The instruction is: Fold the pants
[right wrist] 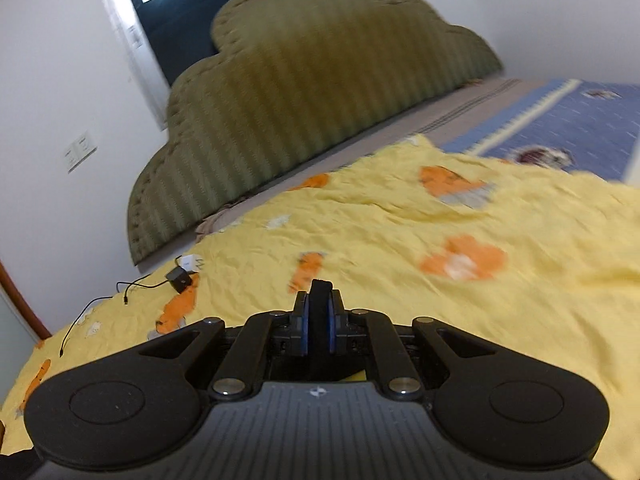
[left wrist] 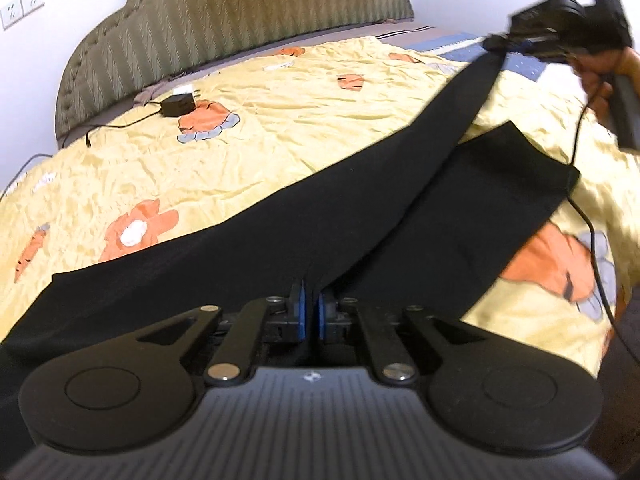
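We see the left gripper (left wrist: 311, 300) pinching black pants (left wrist: 248, 236) on the yellow quilt (left wrist: 280, 120); the right gripper (right wrist: 318, 296) clamps a lifted leg end.

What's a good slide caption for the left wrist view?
Left gripper pinches black pants at the crotch; right gripper lifts one leg's hem over yellow bedspread.

No legible text, label, brand name or number appears in either view. The only mark is a small white emblem on each gripper housing (left wrist: 309, 377), centred near its front edge; it carries no readable characters.
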Available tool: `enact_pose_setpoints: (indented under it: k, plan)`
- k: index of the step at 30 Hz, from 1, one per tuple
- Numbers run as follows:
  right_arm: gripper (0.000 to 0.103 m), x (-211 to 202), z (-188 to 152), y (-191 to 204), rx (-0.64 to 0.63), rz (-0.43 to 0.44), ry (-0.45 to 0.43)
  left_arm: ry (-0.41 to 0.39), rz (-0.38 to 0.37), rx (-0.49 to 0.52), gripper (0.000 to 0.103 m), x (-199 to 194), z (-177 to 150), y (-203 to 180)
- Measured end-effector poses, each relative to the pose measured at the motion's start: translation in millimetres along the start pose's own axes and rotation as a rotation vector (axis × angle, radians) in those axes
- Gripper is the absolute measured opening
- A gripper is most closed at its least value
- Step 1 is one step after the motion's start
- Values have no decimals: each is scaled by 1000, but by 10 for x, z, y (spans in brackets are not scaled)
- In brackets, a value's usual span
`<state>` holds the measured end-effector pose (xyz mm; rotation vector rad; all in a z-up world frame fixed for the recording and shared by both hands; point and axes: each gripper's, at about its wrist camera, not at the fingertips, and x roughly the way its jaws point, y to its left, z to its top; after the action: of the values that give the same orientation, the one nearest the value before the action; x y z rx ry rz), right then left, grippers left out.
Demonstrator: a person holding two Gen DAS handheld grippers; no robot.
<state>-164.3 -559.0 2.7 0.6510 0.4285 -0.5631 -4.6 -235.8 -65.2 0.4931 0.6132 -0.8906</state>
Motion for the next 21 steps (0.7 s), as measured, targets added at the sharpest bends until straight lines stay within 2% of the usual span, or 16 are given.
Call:
enact_pose_setpoints:
  k: [5,11,14,18,19,20,21]
  plan:
    - [8,-343,-401,-343,83,-32,16,14,5,58,7,-64,-135,-106]
    - [8,-501,-826,-535,135,-97,75,35,29,137,7,-60,-252,-215]
    - [8,-563,-940,-601,174,-103,92,27,48,186,7,-74,-301,-272]
    - [9,-645,-984,-621,172,-104,85,21,46,200,7,-93,-344,-285]
    - [11,-651,-979,-623,174,-98,80,29,36,203,7,-85,-348,-280]
    - [19,-657,-976,-629,170,-105,68,35,28,205,9,-84,-345,-272]
    - [23,-680,-965,-634,163,-145,58,32,20,205,9,-111,-345,-270]
